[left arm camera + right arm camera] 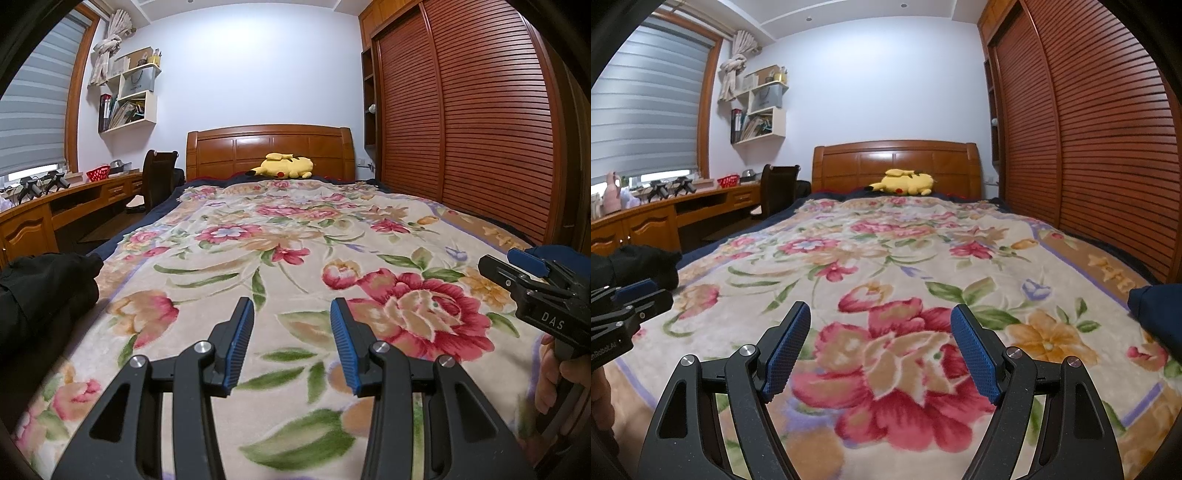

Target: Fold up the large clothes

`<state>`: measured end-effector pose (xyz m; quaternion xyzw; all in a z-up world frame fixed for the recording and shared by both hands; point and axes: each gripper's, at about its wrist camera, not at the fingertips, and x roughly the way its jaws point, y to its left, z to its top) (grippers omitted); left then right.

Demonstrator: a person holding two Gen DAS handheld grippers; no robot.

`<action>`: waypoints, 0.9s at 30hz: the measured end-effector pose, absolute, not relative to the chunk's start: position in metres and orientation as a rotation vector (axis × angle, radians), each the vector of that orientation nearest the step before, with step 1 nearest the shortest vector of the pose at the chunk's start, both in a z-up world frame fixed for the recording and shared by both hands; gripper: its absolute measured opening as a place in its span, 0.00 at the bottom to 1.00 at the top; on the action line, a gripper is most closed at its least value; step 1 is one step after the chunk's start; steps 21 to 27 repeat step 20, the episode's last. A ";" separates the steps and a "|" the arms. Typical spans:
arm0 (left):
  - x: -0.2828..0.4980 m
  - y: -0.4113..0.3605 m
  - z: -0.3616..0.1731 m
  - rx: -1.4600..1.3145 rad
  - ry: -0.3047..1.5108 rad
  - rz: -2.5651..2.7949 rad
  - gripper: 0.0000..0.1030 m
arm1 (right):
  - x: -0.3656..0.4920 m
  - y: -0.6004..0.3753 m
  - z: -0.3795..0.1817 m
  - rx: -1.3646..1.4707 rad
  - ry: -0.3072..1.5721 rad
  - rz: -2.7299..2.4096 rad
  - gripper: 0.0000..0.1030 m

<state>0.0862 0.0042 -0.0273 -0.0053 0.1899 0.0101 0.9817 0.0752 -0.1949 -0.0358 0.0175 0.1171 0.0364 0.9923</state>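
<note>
Black garment [44, 291] bunched at bed's left edge | navy garment [1156, 314] at right edge | left gripper [291, 325] and right gripper [881, 332] fingers spread, empty, over floral blanket [295, 229] | risk: pinching blanket with cloth.

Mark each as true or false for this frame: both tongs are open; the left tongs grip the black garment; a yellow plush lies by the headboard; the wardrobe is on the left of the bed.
1. Both the left tongs and the right tongs are open: true.
2. The left tongs grip the black garment: false, they hold nothing; it lies at the bed's left edge.
3. A yellow plush lies by the headboard: true.
4. The wardrobe is left of the bed: false, it is on the right.
</note>
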 end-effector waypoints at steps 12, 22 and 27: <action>0.086 0.004 -0.027 -0.015 0.381 0.022 0.41 | 0.075 -0.196 -0.037 0.033 0.232 0.073 0.78; 0.086 0.004 -0.027 -0.016 0.380 0.023 0.41 | 0.075 -0.196 -0.037 0.031 0.231 0.072 0.78; 0.086 0.004 -0.027 -0.016 0.380 0.023 0.41 | 0.075 -0.196 -0.037 0.031 0.231 0.072 0.78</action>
